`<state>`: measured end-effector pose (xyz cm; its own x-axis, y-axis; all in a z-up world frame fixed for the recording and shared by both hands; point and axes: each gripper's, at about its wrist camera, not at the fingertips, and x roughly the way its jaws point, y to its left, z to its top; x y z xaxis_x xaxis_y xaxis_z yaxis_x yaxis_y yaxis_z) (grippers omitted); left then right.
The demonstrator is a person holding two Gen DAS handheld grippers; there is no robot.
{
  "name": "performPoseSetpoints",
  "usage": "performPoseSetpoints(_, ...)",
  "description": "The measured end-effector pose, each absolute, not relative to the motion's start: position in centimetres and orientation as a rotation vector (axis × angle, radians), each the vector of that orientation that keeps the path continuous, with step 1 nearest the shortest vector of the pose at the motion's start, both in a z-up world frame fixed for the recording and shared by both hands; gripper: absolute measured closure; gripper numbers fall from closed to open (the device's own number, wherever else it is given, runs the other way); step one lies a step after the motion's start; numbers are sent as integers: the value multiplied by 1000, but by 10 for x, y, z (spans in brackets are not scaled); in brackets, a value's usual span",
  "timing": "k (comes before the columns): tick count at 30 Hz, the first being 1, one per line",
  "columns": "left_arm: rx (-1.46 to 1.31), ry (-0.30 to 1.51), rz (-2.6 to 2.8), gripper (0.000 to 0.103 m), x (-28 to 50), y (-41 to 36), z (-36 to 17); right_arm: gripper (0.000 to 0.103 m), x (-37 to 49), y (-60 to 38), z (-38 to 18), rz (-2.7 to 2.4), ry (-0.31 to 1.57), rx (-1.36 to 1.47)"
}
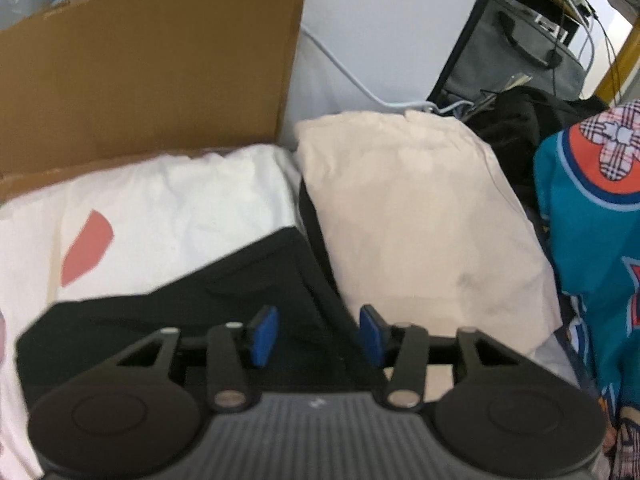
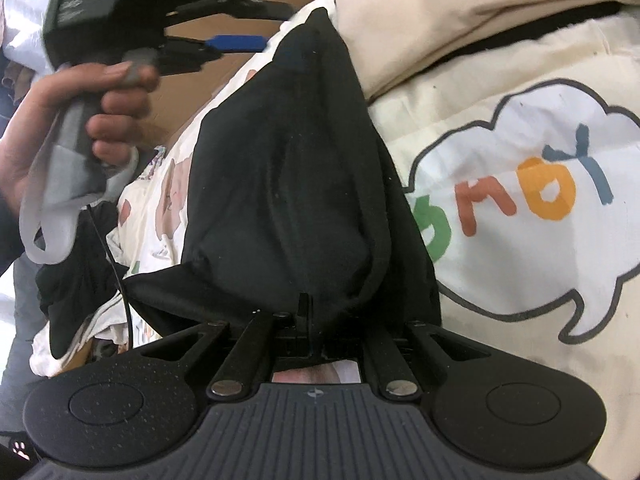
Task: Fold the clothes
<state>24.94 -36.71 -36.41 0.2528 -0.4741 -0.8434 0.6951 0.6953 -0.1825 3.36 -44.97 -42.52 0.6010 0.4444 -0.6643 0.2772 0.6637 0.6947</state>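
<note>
A black garment (image 1: 180, 312) lies folded over a white garment with a red patch (image 1: 160, 208). My left gripper (image 1: 318, 336) hovers just above the black garment's right edge. It is open, its blue pads apart with nothing pressed between them. In the right wrist view a hand (image 2: 92, 112) holds that gripper at the upper left, and one blue pad (image 2: 236, 42) shows. My right gripper (image 2: 308, 320) is shut on the near edge of the black garment (image 2: 288, 180), whose cloth bunches up at the jaws.
A folded cream garment (image 1: 420, 220) lies to the right of the black one, and a cream garment with a cloud print (image 2: 520, 200) sits beside it. A teal jersey (image 1: 592, 240) is at the right edge. A cardboard box (image 1: 140, 72) stands behind, with a grey bag (image 1: 520, 52) at the back right.
</note>
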Motion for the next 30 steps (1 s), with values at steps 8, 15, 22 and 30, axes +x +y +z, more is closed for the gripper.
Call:
performPoseSetpoints(8,255,1082,-804,54,253,-301,-330,98,15,-464,-421,98,954,922)
performPoseSetpoints(15,225,1049,-709,34,240,-234,-305,98,8,-468,-407,96,957,902)
performPoseSetpoints(22,195,1046,-646,19,203,-183,-304,96,6,-477,-396,76,966,887)
performPoseSetpoints(30,210,1111,-650,16,162,-163,-331,61,4,-490,-390,44,973,891)
